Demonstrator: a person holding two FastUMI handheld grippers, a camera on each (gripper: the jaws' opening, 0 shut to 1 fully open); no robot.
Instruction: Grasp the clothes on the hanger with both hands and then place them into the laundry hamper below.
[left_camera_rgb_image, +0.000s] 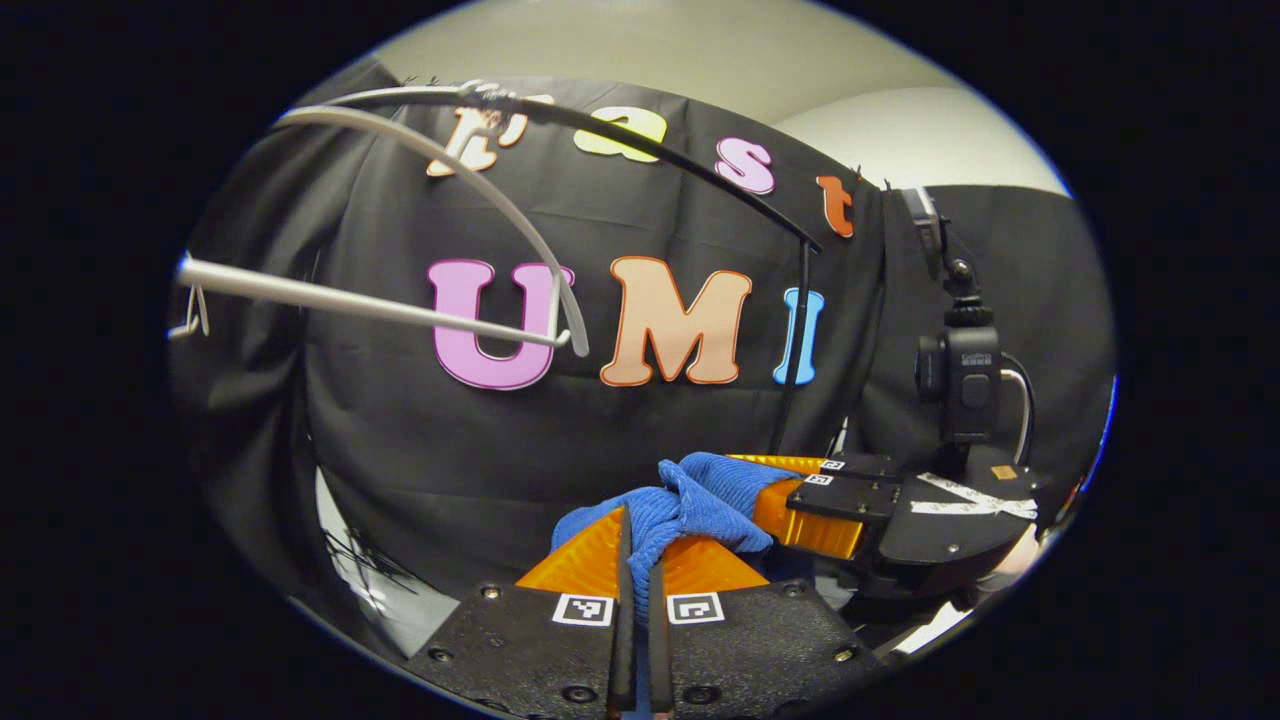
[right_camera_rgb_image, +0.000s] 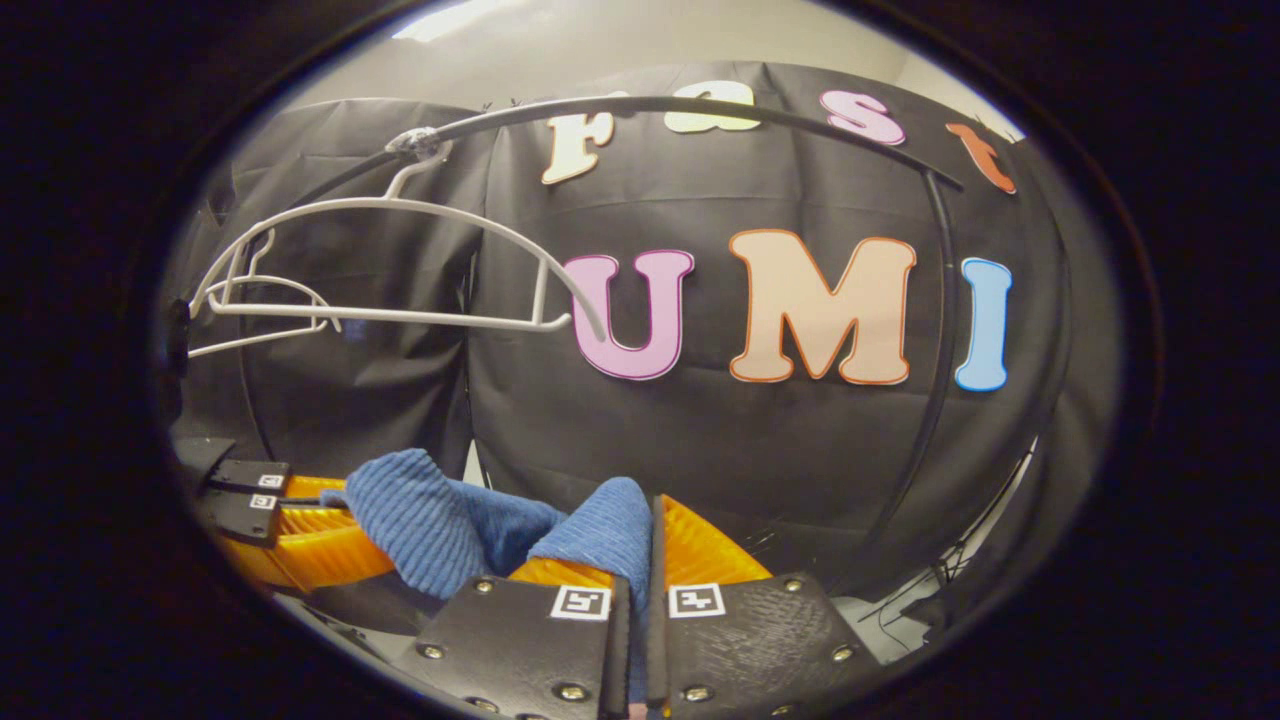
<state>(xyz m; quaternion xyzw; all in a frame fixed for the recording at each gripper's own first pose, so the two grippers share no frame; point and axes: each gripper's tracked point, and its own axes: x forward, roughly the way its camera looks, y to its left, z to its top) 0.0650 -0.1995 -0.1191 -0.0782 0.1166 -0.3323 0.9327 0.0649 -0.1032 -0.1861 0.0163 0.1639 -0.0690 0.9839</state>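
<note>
- My left gripper (left_camera_rgb_image: 640, 560) is clamped tight on the blue garment (left_camera_rgb_image: 690, 505).
- My right gripper (right_camera_rgb_image: 648, 565) pinches its other end, fingers nearly together.
- The garment hangs between them, below the bare white hanger (right_camera_rgb_image: 400, 260).

The cloth (left_camera_rgb_image: 690, 500) is showing ribbed blue, the fingers (right_camera_rgb_image: 700, 545) are glowing orange beneath black plates bearing black-and-white square markers, and the hanger (right_camera_rgb_image: 400, 260) is looking plain white against a black rail (right_camera_rgb_image: 700, 105).

1. Wrinkled black cloth wall (right_camera_rgb_image: 800, 450) drapes the booth behind a thin curved black metal rail (right_camera_rgb_image: 700, 105).
2. Pale beige painted room wall (left_camera_rgb_image: 640, 50) rises above, lit brighter at the top.
</note>
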